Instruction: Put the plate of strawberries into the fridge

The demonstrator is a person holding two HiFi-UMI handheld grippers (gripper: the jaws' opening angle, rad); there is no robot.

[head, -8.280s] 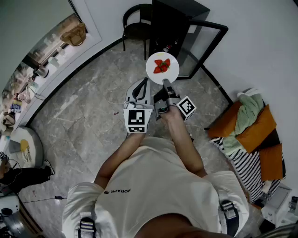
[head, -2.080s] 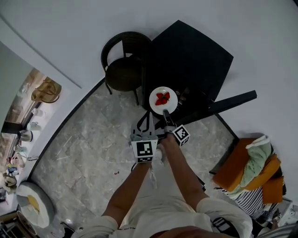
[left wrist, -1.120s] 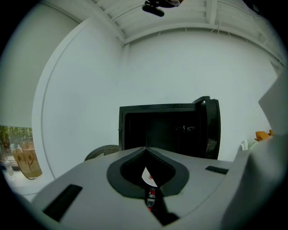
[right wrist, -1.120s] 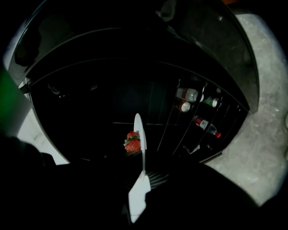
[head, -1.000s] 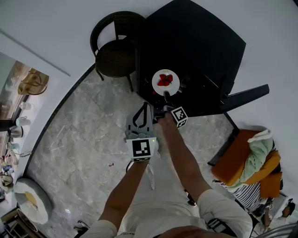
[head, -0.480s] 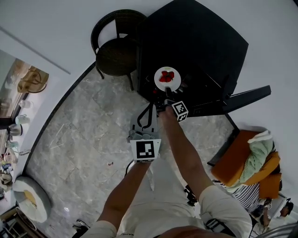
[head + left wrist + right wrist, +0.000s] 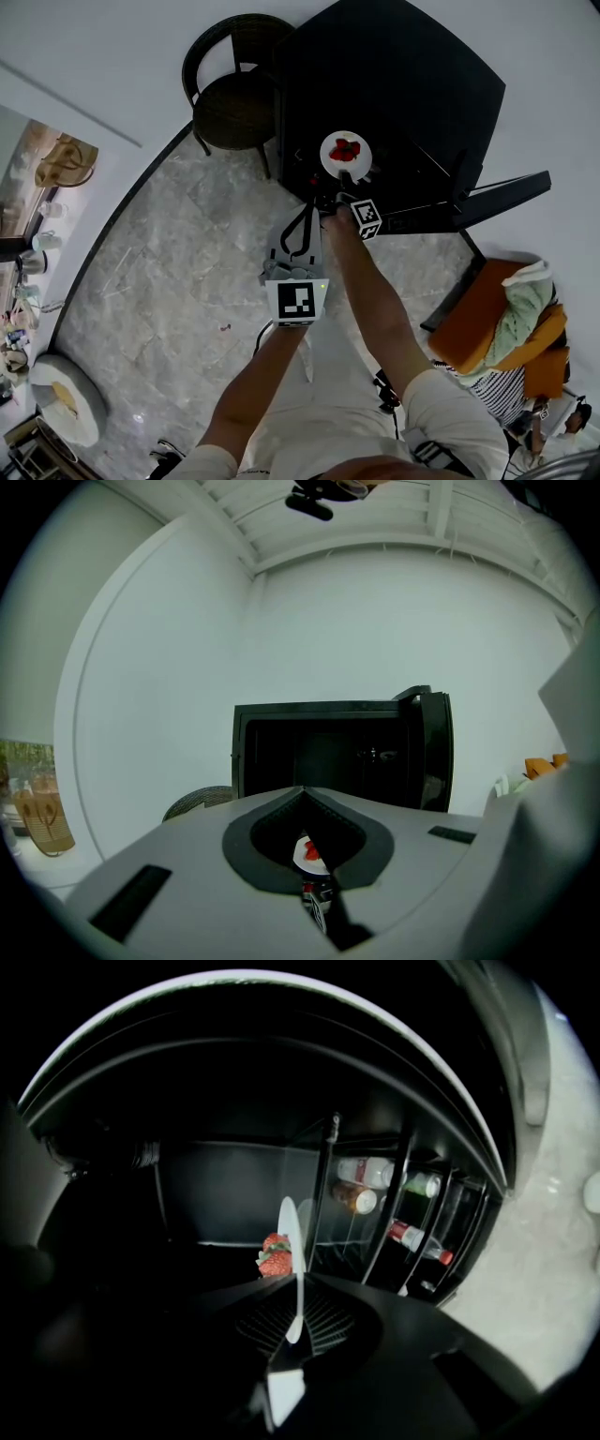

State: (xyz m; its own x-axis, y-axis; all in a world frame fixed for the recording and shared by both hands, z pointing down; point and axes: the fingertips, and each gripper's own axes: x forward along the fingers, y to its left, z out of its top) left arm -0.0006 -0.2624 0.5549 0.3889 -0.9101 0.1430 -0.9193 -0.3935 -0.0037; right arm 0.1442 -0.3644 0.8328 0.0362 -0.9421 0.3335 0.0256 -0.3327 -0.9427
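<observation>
A grey marble floor (image 7: 159, 262) is running up to a white wall, where a black fridge (image 7: 394, 75) is standing with its door (image 7: 492, 192) swung wide. A dark wicker chair (image 7: 230, 103) is sitting just beside the fridge.

I am holding a gripper in each hand. My right gripper (image 7: 343, 184) is reaching into the open fridge, its fingers clamped on the near rim of a white plate (image 7: 346, 156). Red strawberries (image 7: 345, 147) are lying in a small cluster on the plate. In the right gripper view the plate is showing edge-on, with the strawberries against its left face and the dark inside of the fridge all around it (I cannot tell whether the plate is touching a shelf).

The wire racks of the door are holding several bottles (image 7: 375, 1174), one of them with a red cap (image 7: 417, 1239).

My left gripper (image 7: 303, 208) is hanging back over the floor, just behind the right one, its fingers pressed together with nothing between them. Through the gap behind its fingertips, the left gripper view is showing the plate and the strawberries inside the fridge.
</observation>
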